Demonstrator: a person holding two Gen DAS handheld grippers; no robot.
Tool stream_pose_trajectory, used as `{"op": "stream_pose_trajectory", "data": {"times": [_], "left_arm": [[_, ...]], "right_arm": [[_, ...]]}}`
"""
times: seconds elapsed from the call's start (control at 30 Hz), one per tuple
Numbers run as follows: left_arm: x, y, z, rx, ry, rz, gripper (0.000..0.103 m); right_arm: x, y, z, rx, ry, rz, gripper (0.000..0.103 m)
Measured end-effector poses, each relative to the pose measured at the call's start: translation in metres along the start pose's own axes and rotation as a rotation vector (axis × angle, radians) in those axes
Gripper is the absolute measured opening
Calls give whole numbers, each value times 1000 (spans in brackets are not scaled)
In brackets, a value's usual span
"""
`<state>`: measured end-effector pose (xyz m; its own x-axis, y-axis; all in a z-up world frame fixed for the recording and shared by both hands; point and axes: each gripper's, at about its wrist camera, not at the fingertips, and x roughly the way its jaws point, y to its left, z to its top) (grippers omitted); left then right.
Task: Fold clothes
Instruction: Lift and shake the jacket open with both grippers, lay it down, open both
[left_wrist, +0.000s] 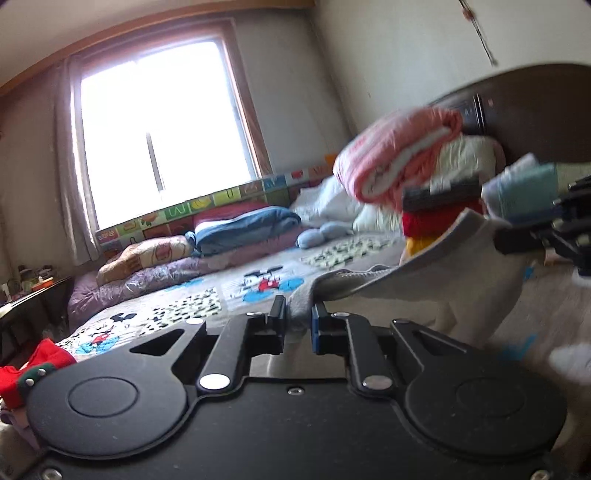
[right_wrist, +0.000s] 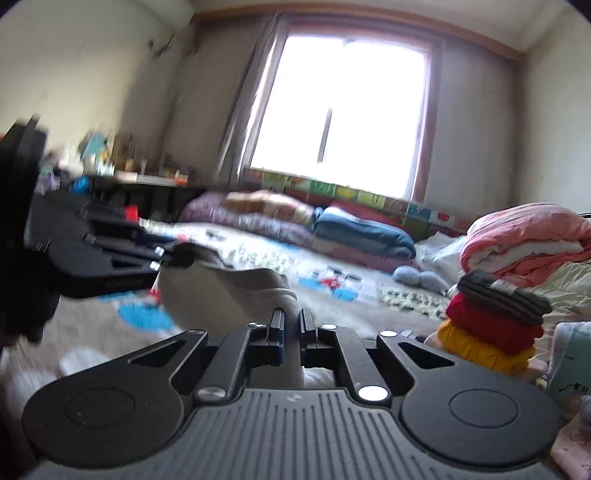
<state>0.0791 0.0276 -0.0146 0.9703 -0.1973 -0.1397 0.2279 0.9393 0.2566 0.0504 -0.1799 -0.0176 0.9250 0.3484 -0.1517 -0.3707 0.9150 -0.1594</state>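
1. Left gripper (left_wrist: 299, 317): nearest the left wrist camera, jaws narrow, clamped on an edge of the grey garment (left_wrist: 388, 284).
2. Right gripper (right_wrist: 292, 325): nearest the right wrist camera, jaws narrow, clamped on another edge of the same garment (right_wrist: 229, 291).
3. Garment: held up above the bed (left_wrist: 192, 302), stretched between both grippers, sagging in the middle; lower part hangs down pale and blurred.
4. Cross-view: right gripper seen at the right edge of the left view (left_wrist: 517, 243), pinching the cloth; left gripper seen at the left edge of the right view (right_wrist: 162, 258), likewise on the cloth.
5. Bed sheet (right_wrist: 332, 284): cartoon-mouse print, spread under the garment.
6. Stack (right_wrist: 495, 325): folded items beyond the garment, yellow at the bottom, red in the middle, dark striped on top.
7. Pink quilt (right_wrist: 532, 240): rolled, behind the stack, near the headboard (left_wrist: 524, 99).
8. Blue quilt (left_wrist: 243, 229): folded, along the far bed edge under the window (left_wrist: 159, 125).
9. Red cloth (left_wrist: 33, 369): at the left margin of the left view, beside the gripper body.
10. Cluttered surface (right_wrist: 147, 177): left of the bed, blurred; contents not identifiable.
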Motion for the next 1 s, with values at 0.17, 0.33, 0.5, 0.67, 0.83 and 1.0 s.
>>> {"op": "stream_pose_trajectory", "data": {"times": [0.17,0.33,0.5,0.67,0.83,1.0], "left_arm": [[-30,-1,36,-11,-65,28,11],[-64,1,69,19,-133,69,11],[-101,1,88,40,-178,101,11],[-118,5,84,31,-146,102,11],[-93,12,59,20,-51,115,11],[-47,22,40,9,32,103,12]], "right_arm": [[-29,-16,27,1,-101,-4,7],[-51,-26,54,-2,-179,7,7],[-82,-29,78,-7,-266,27,7],[-106,-29,89,12,-291,76,7],[-86,-24,80,1,-224,120,7],[-29,-23,60,-6,-119,136,6]]}}
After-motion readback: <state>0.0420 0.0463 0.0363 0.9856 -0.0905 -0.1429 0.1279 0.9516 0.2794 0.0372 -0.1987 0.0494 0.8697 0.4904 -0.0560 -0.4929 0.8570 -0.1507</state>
